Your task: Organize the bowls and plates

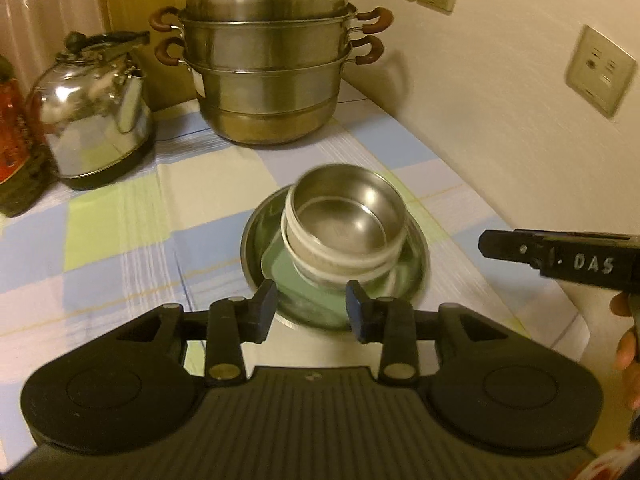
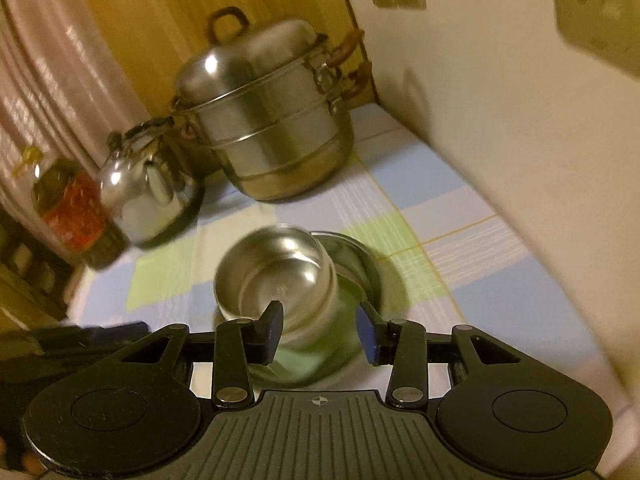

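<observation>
Checked cloth (image 1: 120, 240) in pale blue, green and white squares covered the countertop, which ran into a corner formed by a cream wall (image 1: 500, 100) on the right and a wooden panel (image 2: 160, 20) at the far end. Wall sockets (image 1: 600, 70) were mounted on the cream wall.

The left gripper (image 1: 311, 312) had its jaws partly apart, with nothing between the blue pads; it was positioned above the near rim of the plate without contact. The right gripper (image 2: 320, 330) was likewise partly apart and empty, with its pads framing the near side of the bowl stack but not pressing on it. In the left wrist view, the right gripper appeared at the right edge, held by a hand (image 1: 628, 344).

The stainless steel bowl (image 1: 344, 216), round, smooth and reflective, was nested in a white-rimmed bowl (image 1: 340, 262), tilted slightly. Both sat in a shallow steel plate (image 1: 256, 240) near the right side of the cloth.

Farther back stood a two-tier steel steamer pot (image 1: 268, 60) with a domed lid and brown handles. A polished kettle (image 1: 92, 116) stood to its left, and a bottle with a red label (image 2: 76, 212) stood at the far left.
</observation>
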{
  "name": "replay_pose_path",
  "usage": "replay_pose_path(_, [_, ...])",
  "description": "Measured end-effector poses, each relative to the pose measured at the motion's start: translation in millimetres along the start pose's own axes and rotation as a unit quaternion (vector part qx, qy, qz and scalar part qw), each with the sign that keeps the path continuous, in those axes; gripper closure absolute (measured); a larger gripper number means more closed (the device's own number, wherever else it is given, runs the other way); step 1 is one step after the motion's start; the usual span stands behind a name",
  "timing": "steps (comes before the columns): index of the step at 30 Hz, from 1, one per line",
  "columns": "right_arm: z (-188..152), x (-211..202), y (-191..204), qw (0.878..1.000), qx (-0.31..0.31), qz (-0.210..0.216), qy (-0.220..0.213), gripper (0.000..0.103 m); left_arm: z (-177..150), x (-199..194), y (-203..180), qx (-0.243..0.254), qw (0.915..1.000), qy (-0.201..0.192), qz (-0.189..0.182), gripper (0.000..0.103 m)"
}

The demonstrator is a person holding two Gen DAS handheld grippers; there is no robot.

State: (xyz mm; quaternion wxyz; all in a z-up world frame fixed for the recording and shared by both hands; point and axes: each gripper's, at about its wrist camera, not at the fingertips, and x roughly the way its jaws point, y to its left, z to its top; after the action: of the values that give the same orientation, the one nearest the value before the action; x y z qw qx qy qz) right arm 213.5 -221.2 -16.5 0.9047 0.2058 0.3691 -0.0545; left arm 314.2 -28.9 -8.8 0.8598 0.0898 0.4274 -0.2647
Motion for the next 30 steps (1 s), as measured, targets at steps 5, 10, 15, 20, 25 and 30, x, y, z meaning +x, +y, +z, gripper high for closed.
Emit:
replay_pose_path(5, [-40,-30,1,0.999,-0.038,0.005,0.002,0.062,-34,-37,-26,-0.015,0.9997,-0.012,0.016,0.065])
replay_pose_path(10, [-78,-60,-6,0.998,-0.053,0.019,0.017,0.062,-74,-70,-55,-0.032,0.9983,-0.017,0.046,0.062])
replay_pose_path(15, [-103,-95,-13,0.997,-0.060,0.050,0.015,0.062,-112,-99,-85,-0.046,0.9958,-0.016,0.077,0.062])
replay_pose_path(20, [-124,-121,-22,0.995,-0.068,0.072,0.018,0.062,-143,-130,-104,-0.076,0.9934,-0.023,0.083,0.061])
replay_pose_path(25, [-140,-139,-26,0.992,-0.080,0.093,0.031,0.062,-166,-154,-120,-0.093,0.9900,-0.022,0.103,0.061])
replay_pose_path(30, [-154,-152,-24,0.988,-0.102,0.105,0.042,0.062,-178,-167,-130,-0.107,0.9885,-0.022,0.104,0.061])
